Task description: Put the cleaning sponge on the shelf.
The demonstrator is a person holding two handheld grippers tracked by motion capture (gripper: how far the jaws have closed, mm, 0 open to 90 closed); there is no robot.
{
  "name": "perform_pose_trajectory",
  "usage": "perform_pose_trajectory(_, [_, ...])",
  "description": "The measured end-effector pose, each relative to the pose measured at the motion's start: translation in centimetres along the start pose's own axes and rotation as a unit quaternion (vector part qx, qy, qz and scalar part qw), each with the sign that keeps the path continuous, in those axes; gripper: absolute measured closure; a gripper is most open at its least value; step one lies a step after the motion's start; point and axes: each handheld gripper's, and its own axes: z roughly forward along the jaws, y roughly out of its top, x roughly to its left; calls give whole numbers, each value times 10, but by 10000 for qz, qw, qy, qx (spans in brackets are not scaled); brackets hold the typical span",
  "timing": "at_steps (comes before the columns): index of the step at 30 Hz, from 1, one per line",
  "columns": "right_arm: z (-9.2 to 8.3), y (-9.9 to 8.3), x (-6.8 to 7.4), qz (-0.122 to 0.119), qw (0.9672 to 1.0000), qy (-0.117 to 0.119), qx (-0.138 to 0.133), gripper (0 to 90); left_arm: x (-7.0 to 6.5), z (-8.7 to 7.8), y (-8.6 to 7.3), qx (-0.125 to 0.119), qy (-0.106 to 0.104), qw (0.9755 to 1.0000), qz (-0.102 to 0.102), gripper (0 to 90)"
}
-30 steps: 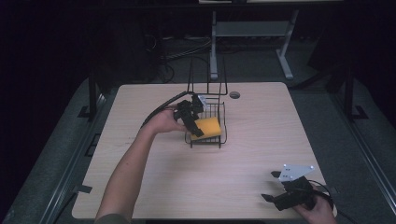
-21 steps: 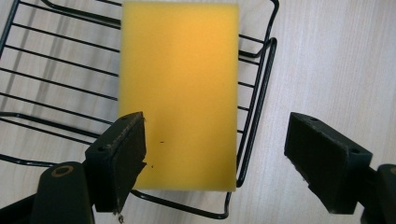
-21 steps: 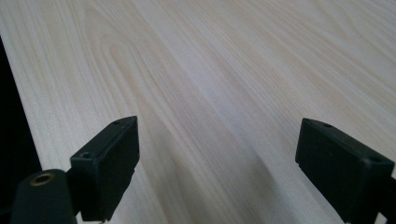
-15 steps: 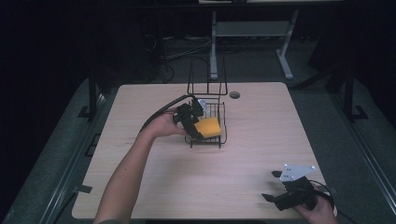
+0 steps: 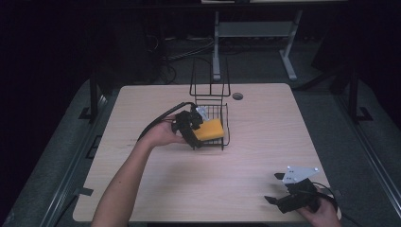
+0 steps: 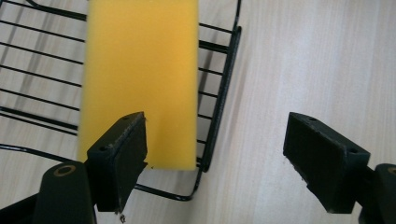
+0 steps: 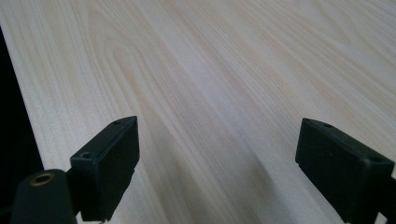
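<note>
A yellow sponge lies tilted inside a black wire basket near the middle of the table. My left gripper is at the basket's left side, over its rim. In the left gripper view the jaws of the left gripper stand wide apart and open; the sponge lies just beyond the left jaw, on the basket wires, with nothing pinched. My right gripper rests at the table's near right corner, and in its own view the right gripper is open over bare wood.
The basket has a tall upright wire handle at its far side. A round cable hole sits in the light wooden table behind the basket. The left gripper's cable loops over the table. Dark floor and desk legs lie beyond.
My left gripper has dropped a little nearer and lower at the basket's left rim. The sponge stays in the basket. The right gripper has not moved.
</note>
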Motion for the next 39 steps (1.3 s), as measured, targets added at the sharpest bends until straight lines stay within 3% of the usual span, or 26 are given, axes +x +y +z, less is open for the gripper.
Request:
perform_pose_trajectory(4, [0, 0, 0, -26, 10000, -29, 4, 133, -6, -1, -2, 61, 9, 10000, 34, 210])
perform_pose_trajectory(14, [-1, -1, -1, 3, 10000, -34, -7, 133, -18, -3, -18, -51, -14, 9999, -87, 210])
perform_pose_trajectory(25, [-1, 0, -1, -27, 10000, -41, -6, 133, -34, -6, -32, -93, 45, 9999, -79, 209])
perform_pose_trajectory(39, [-1, 0, -1, -30, 10000, -48, -7, 133, -51, -6, -58, -187, 65, 9995, -255, 209])
